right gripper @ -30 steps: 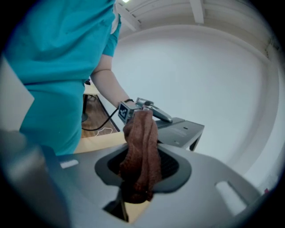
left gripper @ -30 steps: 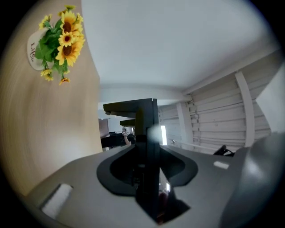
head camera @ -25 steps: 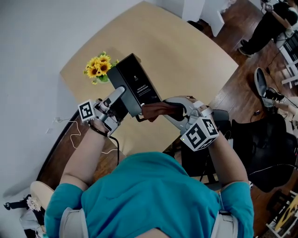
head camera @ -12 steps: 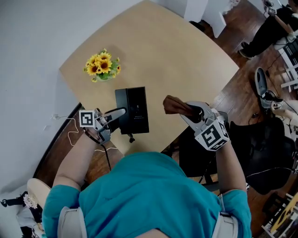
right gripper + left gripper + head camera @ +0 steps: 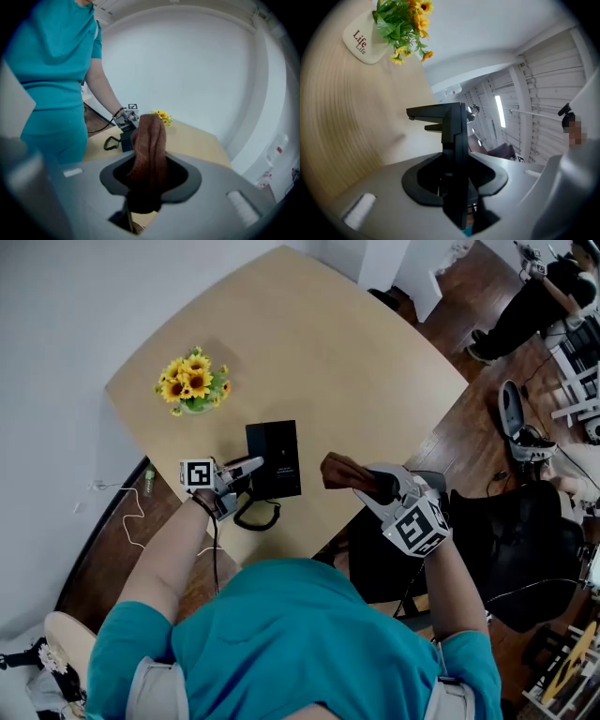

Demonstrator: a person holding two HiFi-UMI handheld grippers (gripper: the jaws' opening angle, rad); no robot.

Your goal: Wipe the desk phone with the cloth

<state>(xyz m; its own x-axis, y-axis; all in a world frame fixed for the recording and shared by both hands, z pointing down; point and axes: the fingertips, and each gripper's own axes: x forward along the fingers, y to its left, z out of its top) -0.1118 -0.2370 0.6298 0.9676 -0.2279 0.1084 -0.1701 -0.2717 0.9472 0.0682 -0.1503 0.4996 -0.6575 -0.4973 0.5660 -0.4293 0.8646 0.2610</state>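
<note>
The left gripper (image 5: 251,465) pinches the phone's (image 5: 274,457) edge; brace it there. The right gripper (image 5: 372,484) clamps the cloth (image 5: 342,471); sweep it flat.

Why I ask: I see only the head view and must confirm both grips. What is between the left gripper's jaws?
Observer: In the left gripper view, the left gripper is clamped on the phone, which stands edge-on between its jaws.
Operator: And the right one?
Observer: The right gripper pinches the cloth. A brown fold stands up out of its jaws.
Operator: What holds the flowers?
Observer: The flowers stand in a white pot printed "Life".
</note>
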